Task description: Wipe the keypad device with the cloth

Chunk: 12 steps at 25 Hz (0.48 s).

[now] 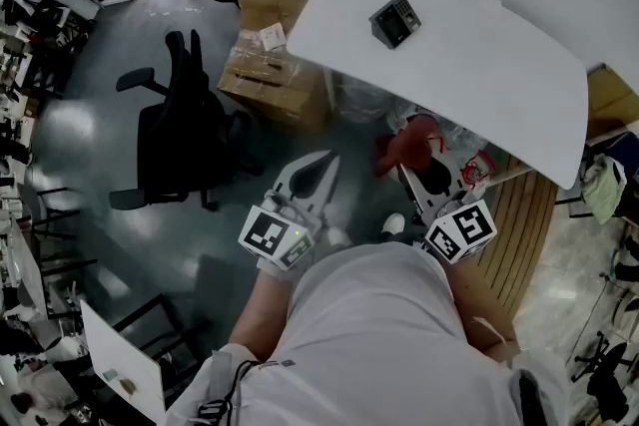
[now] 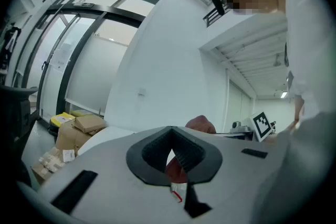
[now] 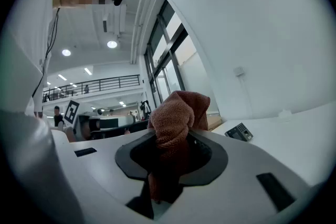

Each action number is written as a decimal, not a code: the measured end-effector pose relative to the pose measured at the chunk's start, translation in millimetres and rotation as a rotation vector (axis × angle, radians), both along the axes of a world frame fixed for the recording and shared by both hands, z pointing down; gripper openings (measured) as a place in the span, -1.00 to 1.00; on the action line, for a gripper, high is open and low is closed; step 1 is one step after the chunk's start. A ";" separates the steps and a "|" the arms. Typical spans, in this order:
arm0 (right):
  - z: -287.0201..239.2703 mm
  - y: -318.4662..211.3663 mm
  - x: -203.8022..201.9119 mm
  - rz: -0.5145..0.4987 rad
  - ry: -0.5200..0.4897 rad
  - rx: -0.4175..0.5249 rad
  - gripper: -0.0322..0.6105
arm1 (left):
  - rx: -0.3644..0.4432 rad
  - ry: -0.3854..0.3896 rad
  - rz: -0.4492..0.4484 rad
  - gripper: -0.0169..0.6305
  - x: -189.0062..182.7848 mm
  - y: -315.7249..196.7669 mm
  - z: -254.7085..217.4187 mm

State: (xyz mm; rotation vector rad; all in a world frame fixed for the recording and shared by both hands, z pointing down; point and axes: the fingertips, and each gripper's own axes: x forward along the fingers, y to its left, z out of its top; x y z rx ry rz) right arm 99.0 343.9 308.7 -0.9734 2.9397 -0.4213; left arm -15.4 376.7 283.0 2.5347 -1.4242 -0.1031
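Where the white table (image 1: 499, 55) is looked down on, the scene is set out by view.
Head view, keypad device (image 1: 395, 20): laid flat on the table, face up, turned corner-on; no long axis can be told here.
Head view, left gripper (image 1: 325, 163): held off the table, near cardboard boxes (image 1: 270, 65).
Head view, right gripper (image 1: 419, 165): cloth (image 1: 411, 143) carried, well apart from the device.
Left gripper view, fingers (image 2: 191, 153): pressed together, nothing clamped.
Right gripper view, fingers (image 3: 210, 157): clamped on the bunched, upright cloth; the device's long side is seen slanting down to the right.
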 end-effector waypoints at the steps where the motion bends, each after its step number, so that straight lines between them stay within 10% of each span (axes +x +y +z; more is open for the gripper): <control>1: -0.1 -1.9 4.4 -0.002 0.000 0.001 -0.60 | -0.005 0.007 0.000 -0.91 4.9 -2.0 -0.3; 12: -1.2 -20.2 41.4 -0.053 -0.019 0.006 -0.60 | -0.014 0.017 -0.017 -0.92 51.4 -28.4 -4.6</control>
